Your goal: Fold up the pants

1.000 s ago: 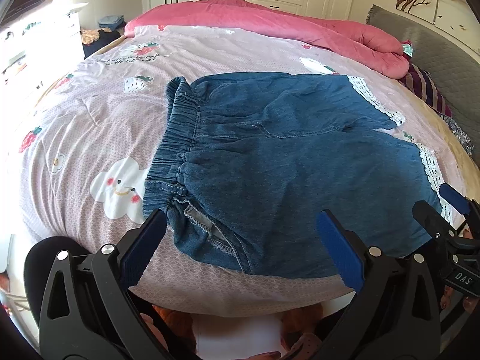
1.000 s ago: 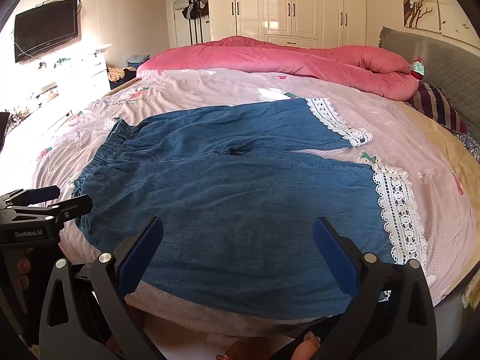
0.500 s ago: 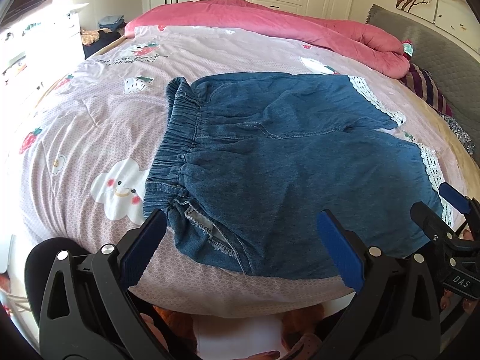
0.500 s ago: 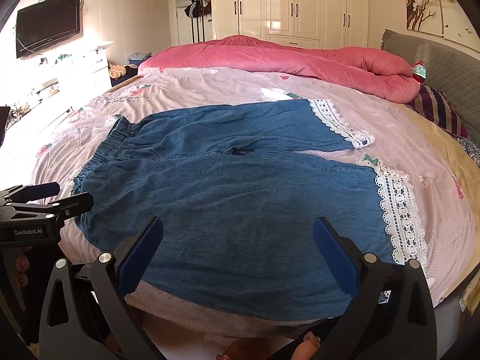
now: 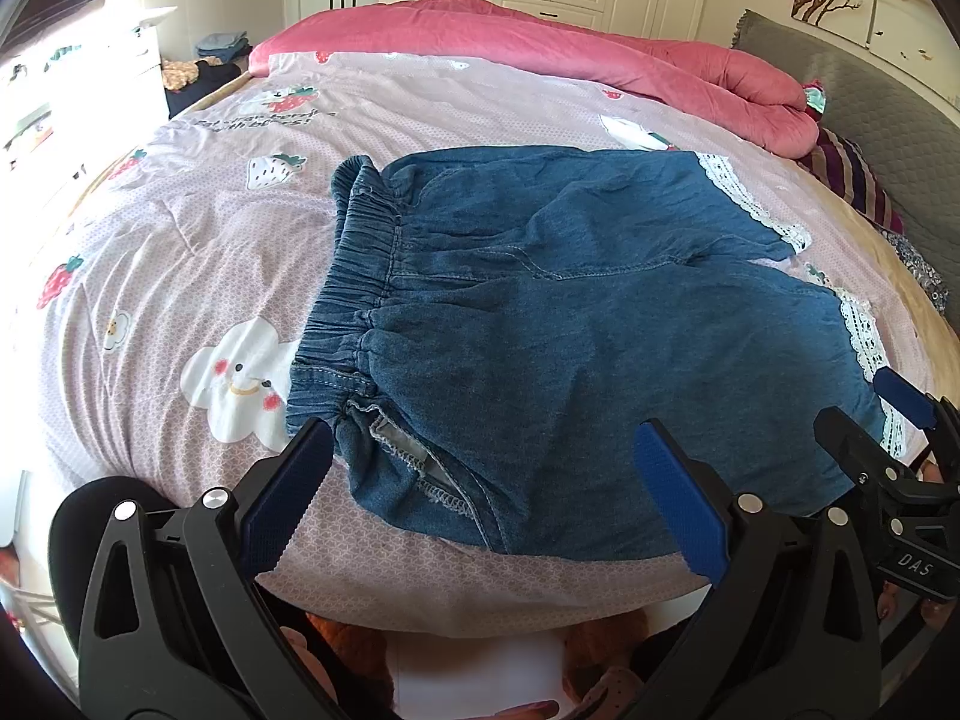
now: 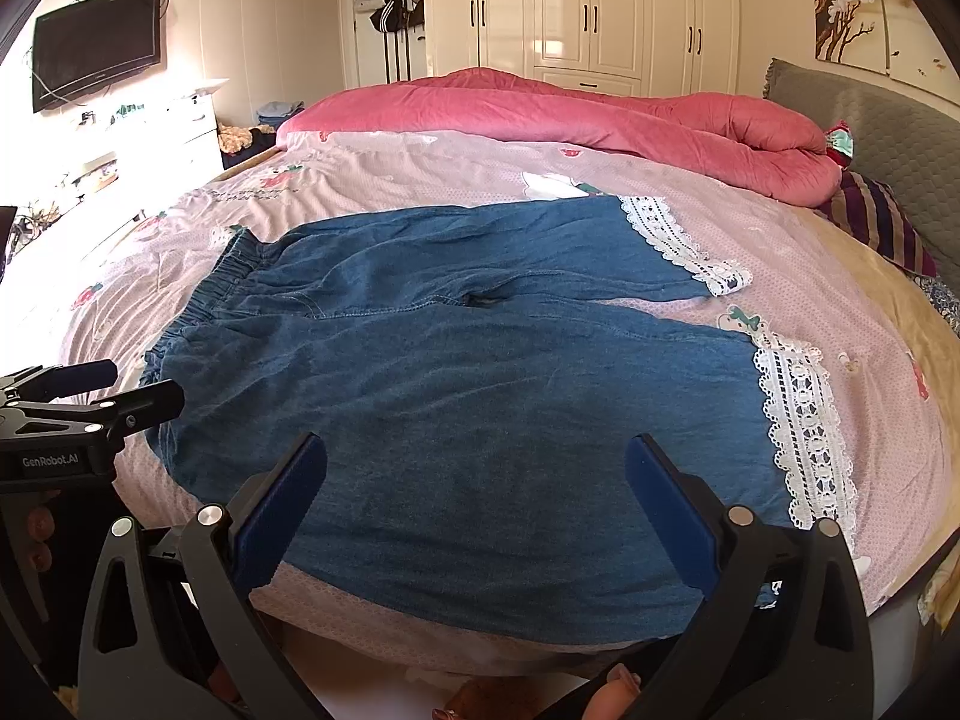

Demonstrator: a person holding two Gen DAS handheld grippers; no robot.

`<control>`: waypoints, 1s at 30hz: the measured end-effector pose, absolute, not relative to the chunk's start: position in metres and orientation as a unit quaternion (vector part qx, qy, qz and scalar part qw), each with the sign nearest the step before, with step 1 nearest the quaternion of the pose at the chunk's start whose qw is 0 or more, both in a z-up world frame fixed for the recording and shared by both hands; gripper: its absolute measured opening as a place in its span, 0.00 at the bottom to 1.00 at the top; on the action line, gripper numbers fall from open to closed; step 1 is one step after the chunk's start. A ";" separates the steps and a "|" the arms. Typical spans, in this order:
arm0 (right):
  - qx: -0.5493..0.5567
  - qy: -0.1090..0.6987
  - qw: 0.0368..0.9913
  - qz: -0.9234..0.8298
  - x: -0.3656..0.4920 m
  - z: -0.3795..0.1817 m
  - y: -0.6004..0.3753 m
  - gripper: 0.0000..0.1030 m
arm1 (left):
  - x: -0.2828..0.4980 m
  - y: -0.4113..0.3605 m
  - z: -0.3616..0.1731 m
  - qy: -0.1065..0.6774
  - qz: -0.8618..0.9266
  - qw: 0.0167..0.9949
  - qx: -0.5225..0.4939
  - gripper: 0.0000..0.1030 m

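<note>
Blue denim pants [image 5: 540, 312] [image 6: 468, 396] with white lace cuffs lie spread flat on the bed, elastic waistband to the left, both legs running right. My left gripper [image 5: 480, 504] stands open at the bed's near edge, just short of the waistband corner, holding nothing. Over the near leg's lower edge my right gripper [image 6: 474, 510] is open too, its blue pads wide apart. Each gripper shows in the other's view: the right gripper [image 5: 900, 420] at the right edge, the left gripper [image 6: 90, 390] at the left edge.
The pink printed bedsheet [image 5: 210, 240] covers the bed. A rolled red quilt [image 6: 570, 120] lies along the far side and a striped pillow [image 6: 882, 228] by the grey headboard. White wardrobes stand behind; a TV [image 6: 96, 54] and a dresser are at left.
Both views have crept slightly closer to the pants. The pants have not moved and both grippers stay open.
</note>
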State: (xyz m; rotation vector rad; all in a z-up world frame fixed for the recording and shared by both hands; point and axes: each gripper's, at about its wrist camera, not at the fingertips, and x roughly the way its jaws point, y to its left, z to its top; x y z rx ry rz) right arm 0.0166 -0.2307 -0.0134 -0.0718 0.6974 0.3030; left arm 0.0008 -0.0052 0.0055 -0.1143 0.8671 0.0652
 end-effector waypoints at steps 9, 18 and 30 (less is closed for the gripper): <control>-0.036 0.343 0.927 0.149 0.021 -0.016 -0.229 0.96 | 0.004 -0.004 0.003 0.422 0.026 0.904 -0.056 0.92; -0.046 0.341 0.927 0.152 0.036 -0.013 -0.223 0.96 | 0.015 0.000 -0.001 0.420 0.018 0.905 -0.062 0.92; -0.040 0.352 0.914 0.198 0.093 0.001 -0.206 0.96 | 0.076 0.056 0.011 0.411 0.056 0.908 -0.062 0.92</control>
